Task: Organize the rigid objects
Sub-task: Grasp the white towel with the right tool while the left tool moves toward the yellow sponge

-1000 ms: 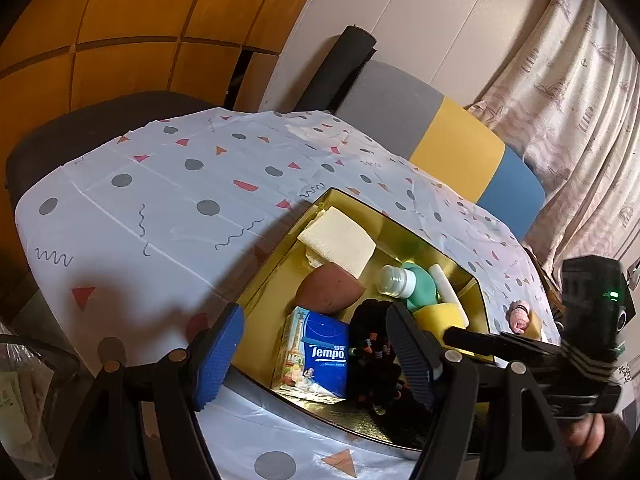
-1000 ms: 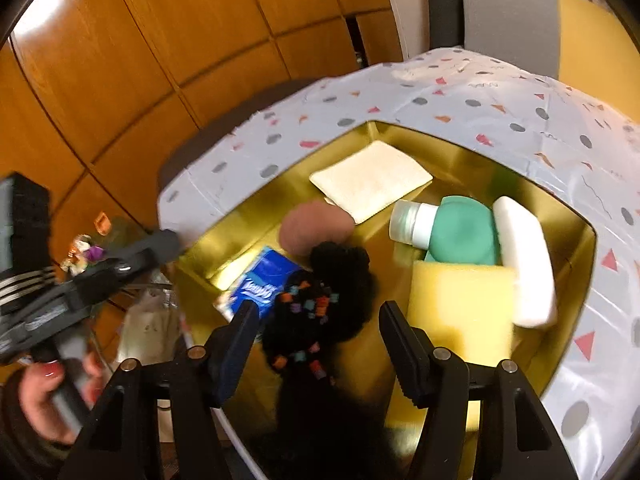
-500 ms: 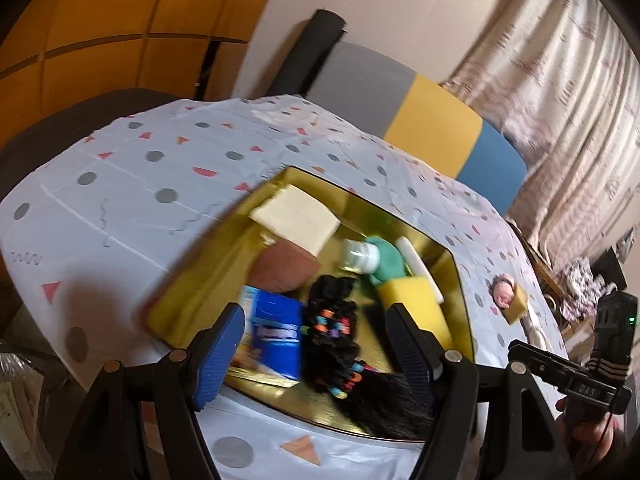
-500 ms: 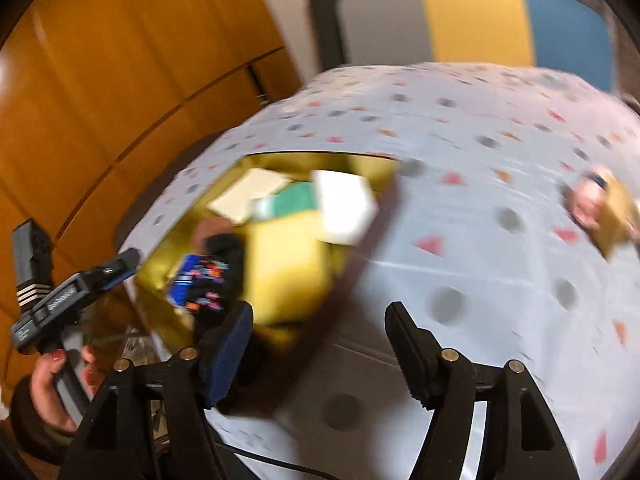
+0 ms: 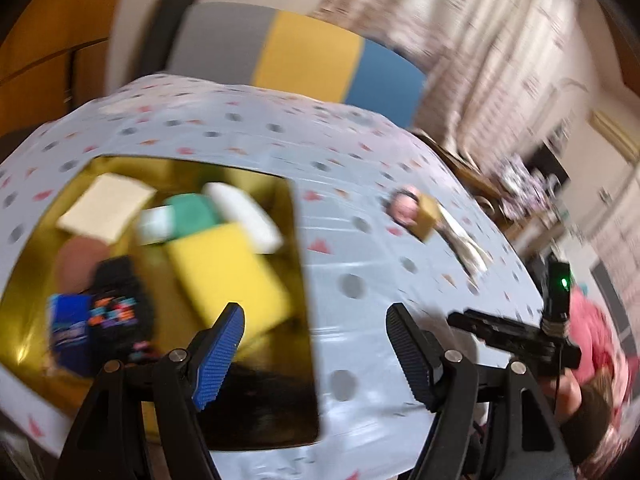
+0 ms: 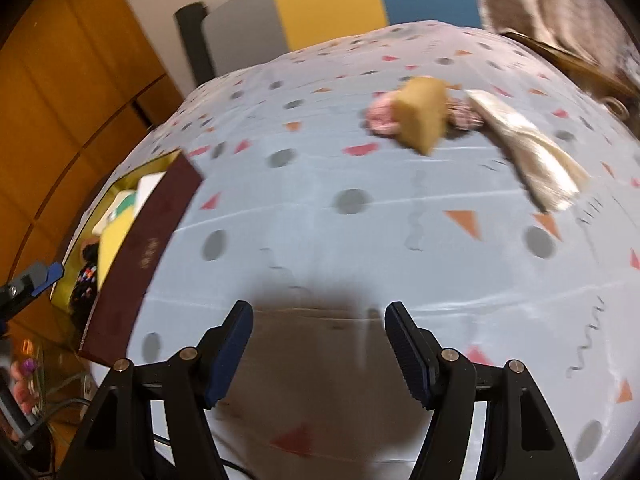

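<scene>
Right wrist view has swung off the gold box (image 6: 132,216) and now faces bare tablecloth (image 6: 360,240), with the box slid to the left edge of the picture. A second ago this camera looked straight down into the box at the black hair piece (image 6: 86,280); that piece lies inside it now, beside the yellow sponge (image 6: 112,240), so the drop looks finished. The right gripper (image 6: 318,354) stands spread with nothing between its pads, having widened a little in the last second.

Well apart from the box, toward the far right of the cloth, a tan block (image 6: 422,116) lies touching a pink lump (image 6: 380,118), with a pale flat strip (image 6: 532,156) just beyond. My guess is these are the next pieces to collect.

The left gripper (image 5: 316,354) has also panned rightward; its jaws are spread and empty, straddling the box's right wall, and the blur makes the contents hard to read.
</scene>
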Demonstrator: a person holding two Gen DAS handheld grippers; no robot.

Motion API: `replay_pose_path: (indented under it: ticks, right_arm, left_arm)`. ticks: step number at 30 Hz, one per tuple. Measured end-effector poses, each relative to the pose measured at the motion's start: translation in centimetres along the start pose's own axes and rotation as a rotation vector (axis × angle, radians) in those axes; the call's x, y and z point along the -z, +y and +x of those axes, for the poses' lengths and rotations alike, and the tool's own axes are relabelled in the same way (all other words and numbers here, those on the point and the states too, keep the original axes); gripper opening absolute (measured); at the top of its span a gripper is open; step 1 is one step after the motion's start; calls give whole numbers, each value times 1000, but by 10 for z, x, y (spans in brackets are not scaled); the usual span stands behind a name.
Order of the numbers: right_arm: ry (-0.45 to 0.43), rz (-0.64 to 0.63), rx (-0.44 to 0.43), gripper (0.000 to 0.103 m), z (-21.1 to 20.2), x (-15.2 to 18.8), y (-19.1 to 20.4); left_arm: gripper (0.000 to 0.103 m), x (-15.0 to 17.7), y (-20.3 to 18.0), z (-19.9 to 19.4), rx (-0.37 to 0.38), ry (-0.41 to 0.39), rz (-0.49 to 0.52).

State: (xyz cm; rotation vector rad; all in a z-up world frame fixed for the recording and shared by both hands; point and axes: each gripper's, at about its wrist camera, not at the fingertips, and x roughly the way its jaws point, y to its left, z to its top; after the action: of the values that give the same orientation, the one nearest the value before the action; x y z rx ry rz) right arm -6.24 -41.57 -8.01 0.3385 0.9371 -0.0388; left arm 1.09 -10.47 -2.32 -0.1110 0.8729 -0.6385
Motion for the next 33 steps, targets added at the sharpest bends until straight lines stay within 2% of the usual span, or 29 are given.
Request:
replay_pose_path:
  ticks: [5,9,13,15,18,22,26,33]
  right_arm:
    - [-18,74,71,70,-10,-5,-52]
    - [-50,80,128,70,-17,-21,-78]
    - [-171,63,225,72,-29,-64,-100]
    - [-202,50,259,73,-27,-86,-109]
    - [-169,27,322,73,-5,-121,-126]
    - [-108,-1,382,71,32,-142,-143]
    - [-67,31,343,58,56,-139,-161]
    - [-133,108,304,45,56,-116,-176]
  left_arm:
    - [74,-1,-42,28,44,70,77]
    - [74,-1,-57,42,56,115,84]
    - [74,-1,-61,51,46,141,82]
    - [74,-2,-64,55,41,156,73]
    - [74,-3,-64,55,23,162,72]
    - [74,-8,-65,60,1,167,73]
    - [74,-11,-67,66,-10,178,79]
    - [75,-17,-90,88,16,209,115]
